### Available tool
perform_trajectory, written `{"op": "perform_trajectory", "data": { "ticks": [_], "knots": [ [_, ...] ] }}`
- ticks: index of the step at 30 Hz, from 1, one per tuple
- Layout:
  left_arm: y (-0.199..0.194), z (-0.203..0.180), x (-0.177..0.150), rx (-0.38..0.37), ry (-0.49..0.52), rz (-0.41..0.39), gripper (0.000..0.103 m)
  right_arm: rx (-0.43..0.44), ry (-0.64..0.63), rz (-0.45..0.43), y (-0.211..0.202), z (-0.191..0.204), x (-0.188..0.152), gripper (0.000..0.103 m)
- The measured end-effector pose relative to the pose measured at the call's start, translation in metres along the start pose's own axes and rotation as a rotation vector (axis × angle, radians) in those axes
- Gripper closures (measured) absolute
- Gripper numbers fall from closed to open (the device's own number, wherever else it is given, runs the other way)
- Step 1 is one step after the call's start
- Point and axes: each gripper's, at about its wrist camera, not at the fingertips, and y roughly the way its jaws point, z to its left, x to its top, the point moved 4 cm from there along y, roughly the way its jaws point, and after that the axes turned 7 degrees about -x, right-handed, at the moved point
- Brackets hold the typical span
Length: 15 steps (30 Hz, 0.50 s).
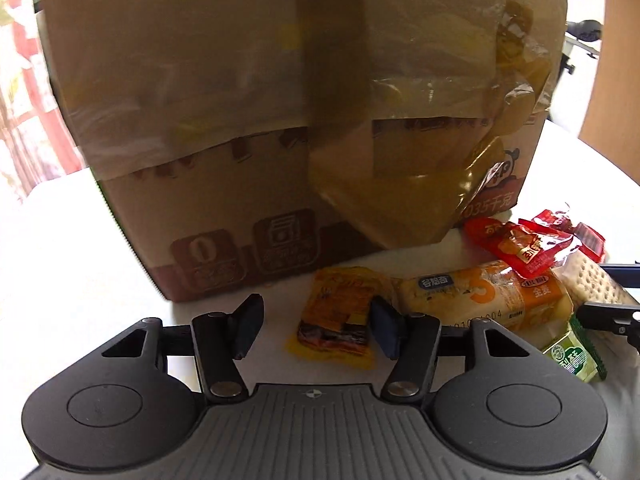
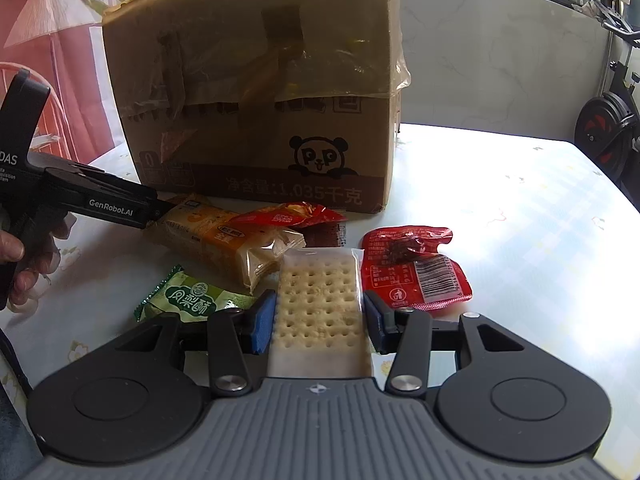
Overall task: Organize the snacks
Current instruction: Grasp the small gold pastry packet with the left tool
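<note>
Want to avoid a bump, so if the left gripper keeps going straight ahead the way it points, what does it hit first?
Probably the yellow-orange snack packet: it lies on the table between the open fingers of the left gripper, slightly toward the right finger. Past it stands the cardboard box. Whether the fingers would pass above the packet is unclear.

Black gripper (image 2: 318, 322); blue pads (image 2: 262, 326)

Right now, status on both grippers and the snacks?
Left gripper open over yellow packet. Right gripper astride cracker pack, contact unclear. Cardboard box behind the pile.
</note>
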Motion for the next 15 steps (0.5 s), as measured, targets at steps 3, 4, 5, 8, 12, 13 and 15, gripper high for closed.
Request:
{"op": "perform_trajectory", "data": {
  "ticks": [3,4,5,8,12,13,15],
  "knots": [
    [0.006,0.008,0.002,-0.03,-0.039,0.001,0.044,-0.002,0.008,0.001,0.001,-0.001,0.0,0.054],
    [0.005,0.009,0.002,-0.036,-0.051,-0.002,0.048,-0.002,0.008,0.001,0.001,-0.001,0.0,0.054],
    [0.006,0.008,0.002,-0.032,-0.049,-0.005,0.052,-0.002,0.008,0.001,0.001,-0.001,0.0,0.054],
    [0.0,0.002,-0.002,-0.032,-0.027,-0.011,0.068,-0.001,0.009,0.001,0.001,-0.001,-0.001,0.054],
    [-0.013,-0.003,-0.021,-0.03,-0.051,-0.022,0.068,-0.001,0.006,0.002,0.001,-0.001,0.0,0.054],
    [-0.016,-0.004,-0.024,-0.027,-0.055,-0.026,0.068,0.0,0.008,0.002,0.001,-0.001,0.0,0.054],
    [-0.024,-0.008,-0.034,-0.015,-0.054,-0.028,0.068,0.003,0.011,0.002,0.001,-0.002,0.0,0.054]
  ]
}}
